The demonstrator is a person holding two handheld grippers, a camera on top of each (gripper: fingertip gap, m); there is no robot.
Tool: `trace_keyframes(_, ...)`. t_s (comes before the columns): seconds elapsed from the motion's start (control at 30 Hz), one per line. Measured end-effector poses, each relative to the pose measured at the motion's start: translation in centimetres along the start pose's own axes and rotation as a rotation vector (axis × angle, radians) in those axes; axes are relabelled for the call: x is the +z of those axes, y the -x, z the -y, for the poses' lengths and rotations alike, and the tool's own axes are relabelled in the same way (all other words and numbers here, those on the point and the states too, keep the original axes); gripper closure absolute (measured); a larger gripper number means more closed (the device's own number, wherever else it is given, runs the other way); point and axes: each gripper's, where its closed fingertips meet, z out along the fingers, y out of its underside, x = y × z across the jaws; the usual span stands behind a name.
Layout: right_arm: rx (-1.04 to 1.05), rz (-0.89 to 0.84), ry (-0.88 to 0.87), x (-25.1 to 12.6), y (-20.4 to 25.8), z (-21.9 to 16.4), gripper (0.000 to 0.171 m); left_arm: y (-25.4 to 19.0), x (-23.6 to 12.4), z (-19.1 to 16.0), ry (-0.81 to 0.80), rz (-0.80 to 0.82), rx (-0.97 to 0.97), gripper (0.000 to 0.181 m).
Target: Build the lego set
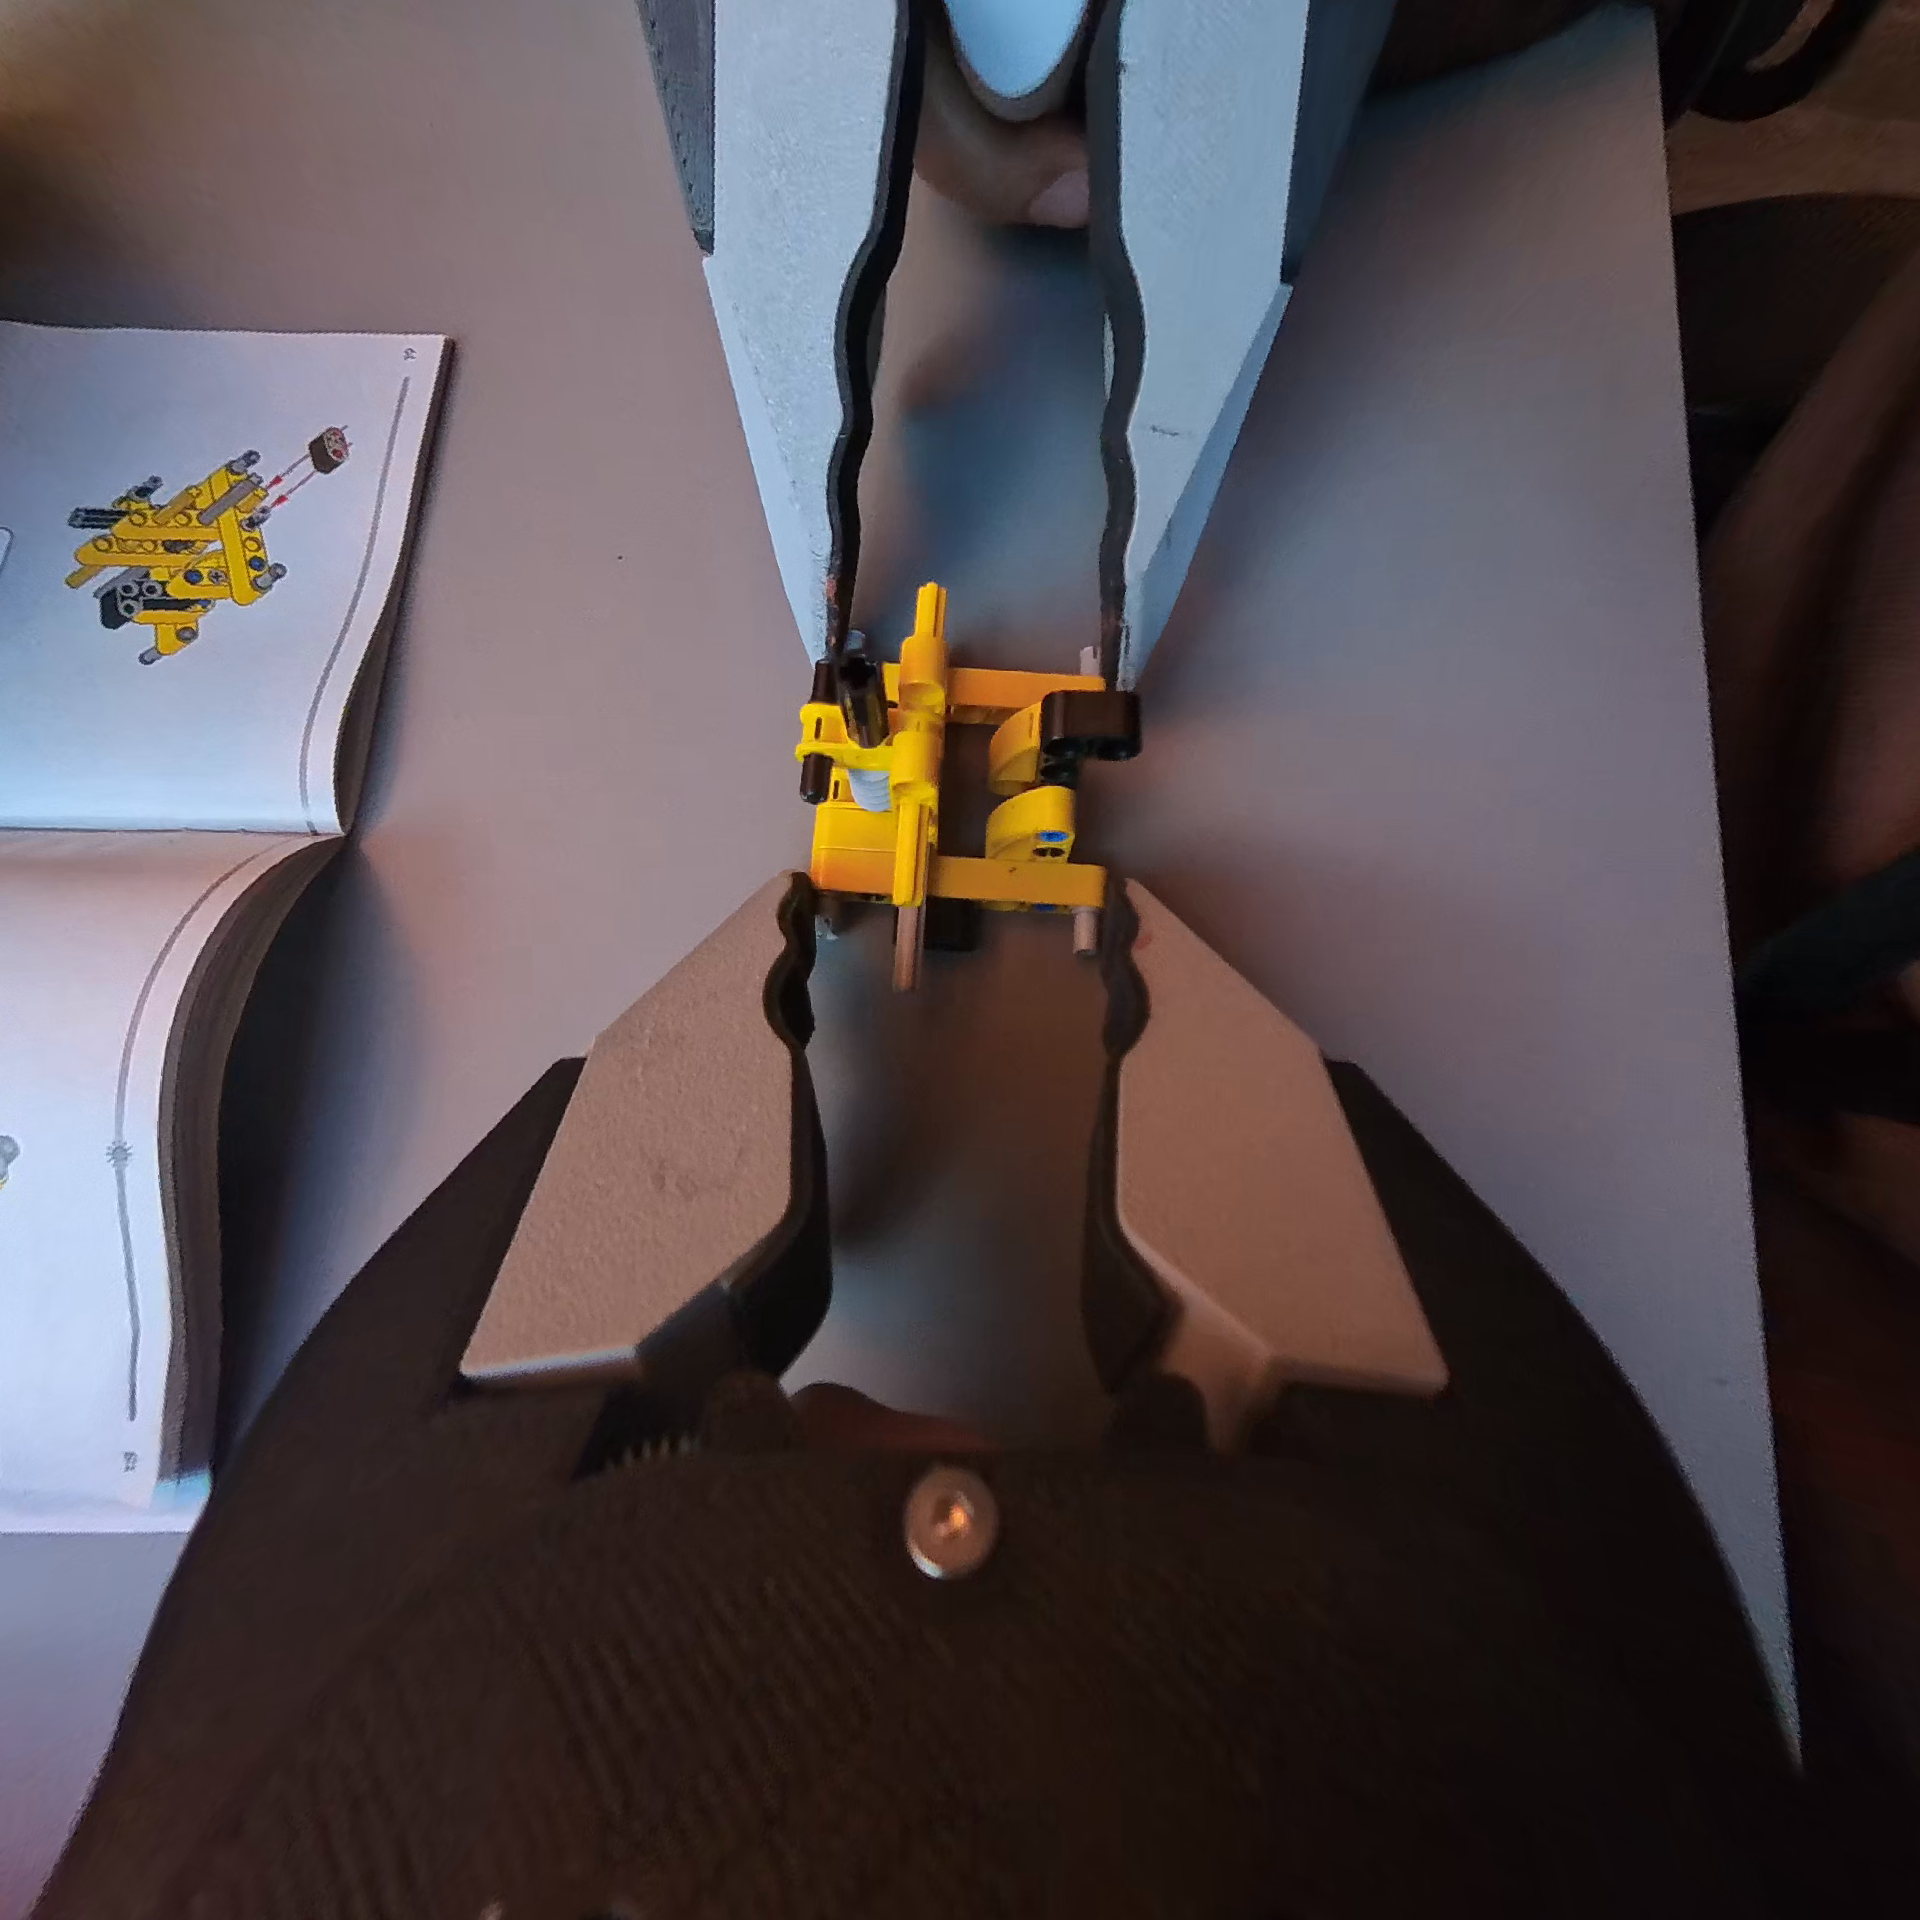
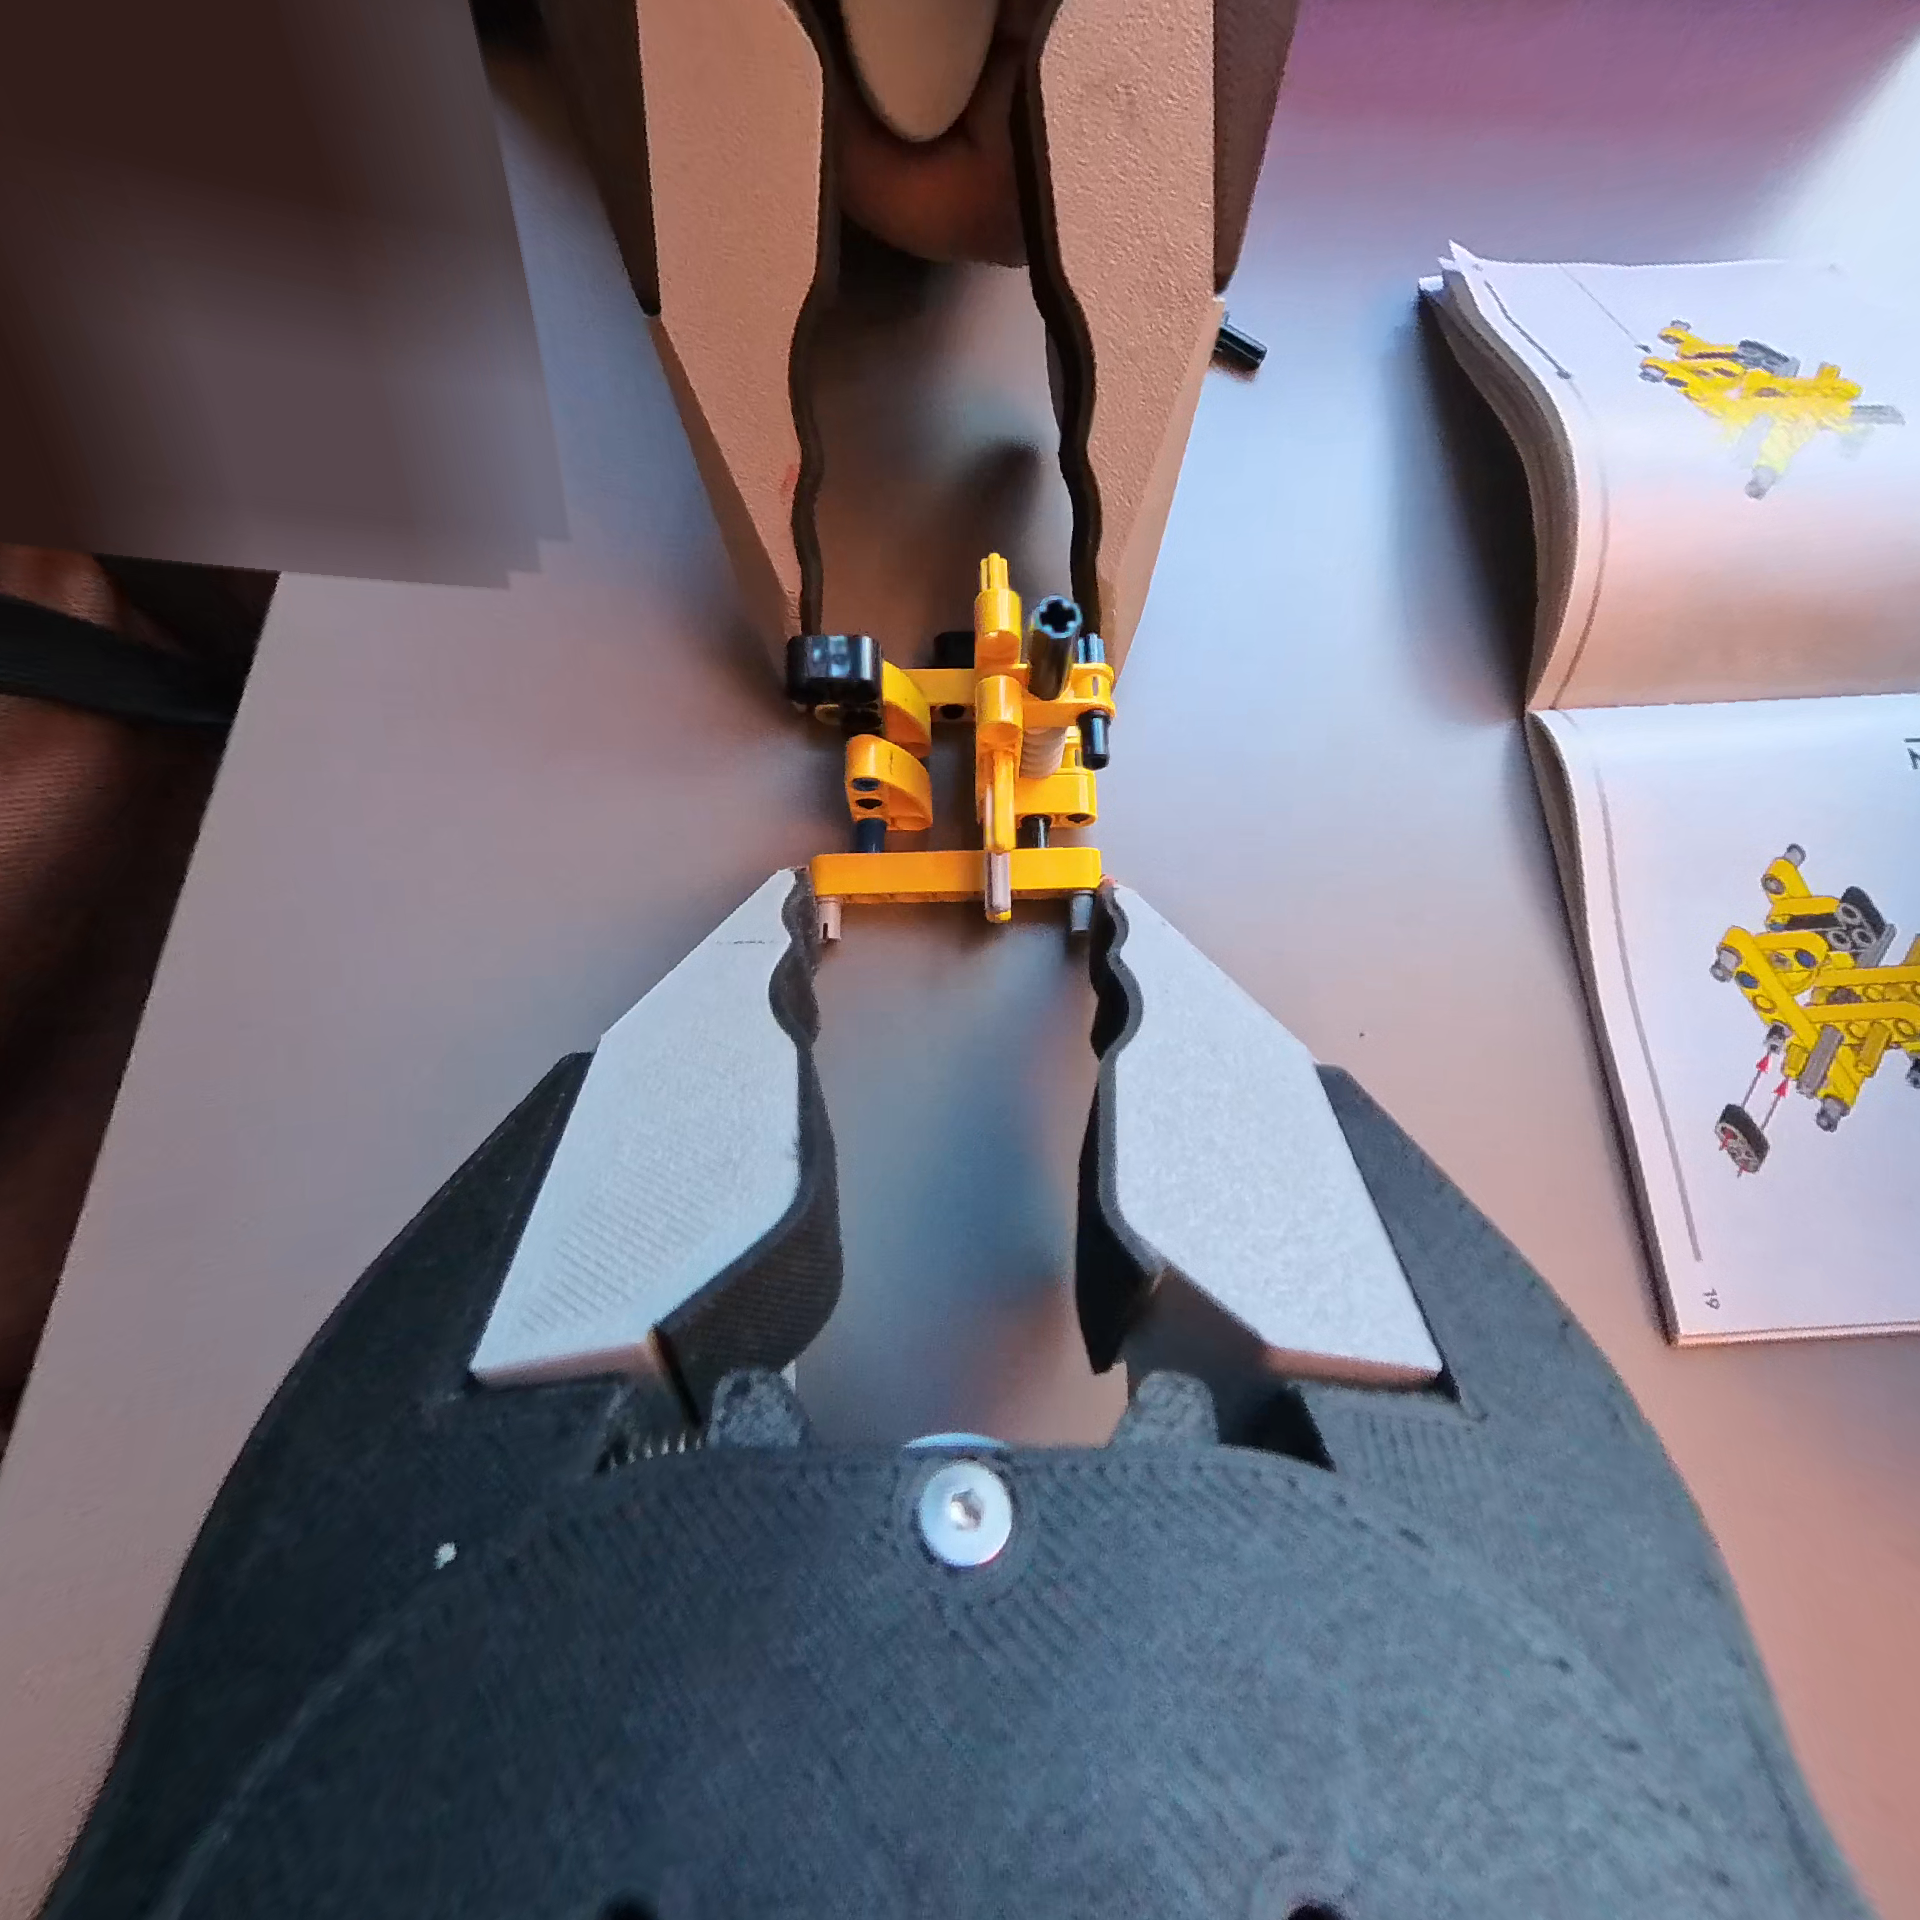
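Note:
A small yellow Lego model (image 1: 935, 790) with black pins and grey axles sits between my two grippers, which face each other over the grey table (image 1: 582, 623). My left gripper (image 1: 956, 899) grips the ends of the model's near yellow beam with its fingertips. My right gripper (image 1: 975, 670) holds the far side, next to a black connector (image 1: 1091, 719). In the right wrist view, my right gripper (image 2: 954, 899) clamps a yellow beam of the model (image 2: 966, 748), and the left gripper (image 2: 945, 634) holds the opposite side by the black connector (image 2: 831, 665).
An open instruction booklet (image 1: 208, 675) lies to the left in the left wrist view and to the right in the right wrist view (image 2: 1714, 582). A small black pin (image 2: 1242, 348) lies on the table beside the left gripper. The table edge (image 1: 1704, 727) runs close by. Spacing between my two grippers at the tips: around 4 cm.

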Motion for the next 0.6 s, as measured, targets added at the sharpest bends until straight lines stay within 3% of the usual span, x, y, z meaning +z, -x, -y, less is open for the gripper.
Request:
trace_keyframes(0.27,-0.055,-0.009,0.075,-0.06,0.15,0.08,0.122,-0.11,0.06,0.07,0.029,-0.003,0.010,0.128)
trace_keyframes(0.6,-0.008,0.033,0.017,0.04,0.51,-0.02,0.122,-0.29,0.18,0.15,0.022,-0.022,0.020,0.129)
